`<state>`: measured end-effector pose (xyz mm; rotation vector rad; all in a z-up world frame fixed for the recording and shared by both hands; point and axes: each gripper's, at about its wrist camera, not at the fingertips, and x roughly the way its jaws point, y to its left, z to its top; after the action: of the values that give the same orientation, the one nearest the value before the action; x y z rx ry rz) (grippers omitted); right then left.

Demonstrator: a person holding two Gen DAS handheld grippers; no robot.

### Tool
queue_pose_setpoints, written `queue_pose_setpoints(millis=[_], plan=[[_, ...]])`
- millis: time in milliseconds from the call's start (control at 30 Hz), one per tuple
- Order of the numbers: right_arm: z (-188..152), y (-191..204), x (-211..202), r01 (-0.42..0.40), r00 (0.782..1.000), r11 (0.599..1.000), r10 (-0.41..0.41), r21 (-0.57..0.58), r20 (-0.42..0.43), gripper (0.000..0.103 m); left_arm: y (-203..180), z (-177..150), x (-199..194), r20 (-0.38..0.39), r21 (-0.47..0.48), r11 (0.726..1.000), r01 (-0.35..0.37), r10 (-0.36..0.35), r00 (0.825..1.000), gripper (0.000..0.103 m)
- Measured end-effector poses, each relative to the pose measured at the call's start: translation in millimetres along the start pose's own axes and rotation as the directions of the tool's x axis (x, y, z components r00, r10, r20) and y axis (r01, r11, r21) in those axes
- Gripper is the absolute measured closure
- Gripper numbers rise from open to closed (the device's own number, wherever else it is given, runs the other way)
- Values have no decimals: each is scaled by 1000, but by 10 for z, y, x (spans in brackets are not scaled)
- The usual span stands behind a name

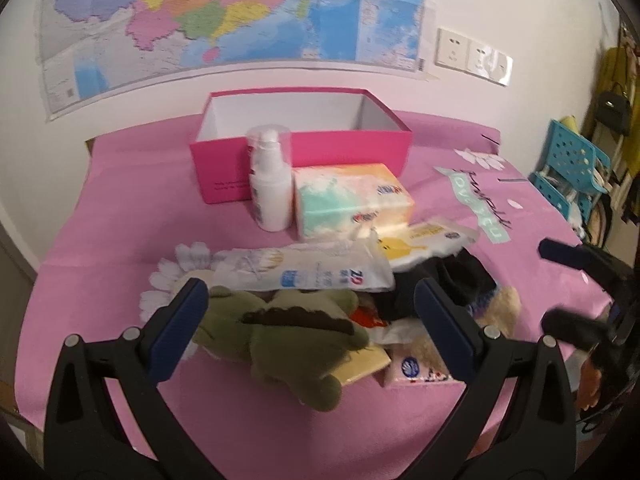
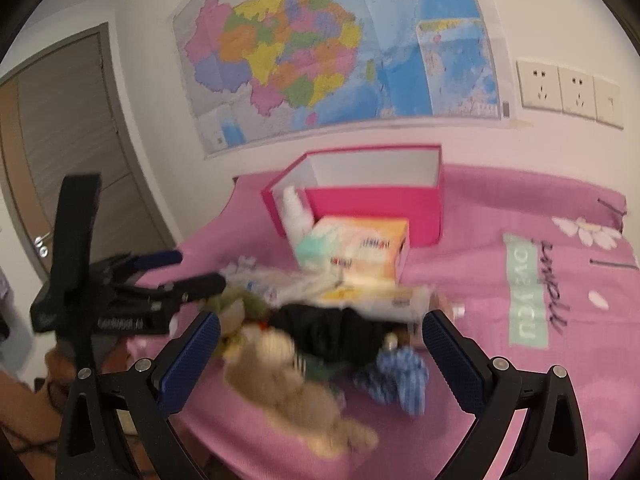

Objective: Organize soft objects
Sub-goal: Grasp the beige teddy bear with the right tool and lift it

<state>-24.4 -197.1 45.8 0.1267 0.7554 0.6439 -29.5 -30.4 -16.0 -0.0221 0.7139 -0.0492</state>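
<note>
Both claws wide open, empty — left claw point(image 1: 312, 300) straddles green plush point(image 1: 288, 332).

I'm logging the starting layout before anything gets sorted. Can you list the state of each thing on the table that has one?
pink box: open, lidless, looks empty
white bottle: upright, capped
tissue pack: lying on table, looks sealed
cotton pad bag: lying flat
green plush: lying between left tool's fingers, not gripped
beige plush: lying on table, blurred
left tool: open
right tool: open
</note>
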Motion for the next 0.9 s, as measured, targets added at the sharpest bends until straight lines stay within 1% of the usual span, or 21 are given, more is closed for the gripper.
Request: queue_pose_setpoints(millis=[67, 100, 133, 200, 233, 300, 367, 433, 467, 500, 533, 600, 733, 800, 867, 900], plan=[[-91, -3, 14, -13, 1000, 1000, 12, -11, -28, 3, -29, -17, 10, -7, 17, 1000, 11, -11, 1000, 0], [-136, 8, 36, -19, 999, 1000, 19, -17, -45, 10, -52, -31, 14, -10, 31, 999, 14, -14, 1000, 0], [-184, 25, 73, -30, 997, 999, 29, -22, -65, 13, -73, -42, 17, -12, 43, 999, 16, -16, 1000, 0], [-240, 63, 150, -56, 994, 998, 53, -30, -99, 23, -91, -69, 19, -18, 58, 998, 26, -25, 1000, 3], [-263, 96, 190, -68, 992, 997, 63, -39, -112, 27, -91, -77, 19, -22, 61, 998, 32, -31, 999, 3], [-297, 167, 273, -91, 988, 994, 82, -63, -131, 42, -86, -96, 15, -28, 65, 997, 42, -41, 999, 5], [-312, 192, 327, -112, 985, 991, 101, -72, -139, 49, -76, -115, 3, -31, 71, 996, 55, -53, 998, 5], [-312, 201, 347, -115, 985, 990, 102, -87, -140, 59, -57, -123, -17, -33, 72, 994, 85, -82, 996, 8], [-306, 194, 335, -126, 984, 988, 114, -85, -135, 69, -48, -120, -23, -36, 74, 992, 98, -96, 995, 9], [-289, 174, 315, -154, 980, 985, 143, -75, -139, 75, -45, -120, -41, -35, 78, 990, 120, -117, 992, 10], [-265, 153, 287, -184, 976, 981, 174, -65, -135, 78, -49, -117, -61, -31, 85, 987, 136, -134, 991, 10], [-215, 149, 239, -199, 974, 977, 189, -71, -122, 87, -73, -114, -105, -23, 103, 980, 169, -168, 986, 10], [-72, 107, 145, -240, 969, 969, 235, -57, -80, 89, -140, -108, -175, -19, 129, 956, 264, -264, 964, 10], [1, 85, 147, -243, 969, 969, 240, -49, -59, 89, -179, -112, -177, -24, 141, 945, 294, -294, 956, 10], [82, 49, 165, -265, 964, 964, 264, -29, -45, 90, -215, -92, -153, -39, 141, 931, 337, -335, 941, 10], [124, 40, 166, -273, 962, 962, 273, -24, -32, 92, -226, -81, -147, -42, 140, 927, 349, -347, 937, 11]])
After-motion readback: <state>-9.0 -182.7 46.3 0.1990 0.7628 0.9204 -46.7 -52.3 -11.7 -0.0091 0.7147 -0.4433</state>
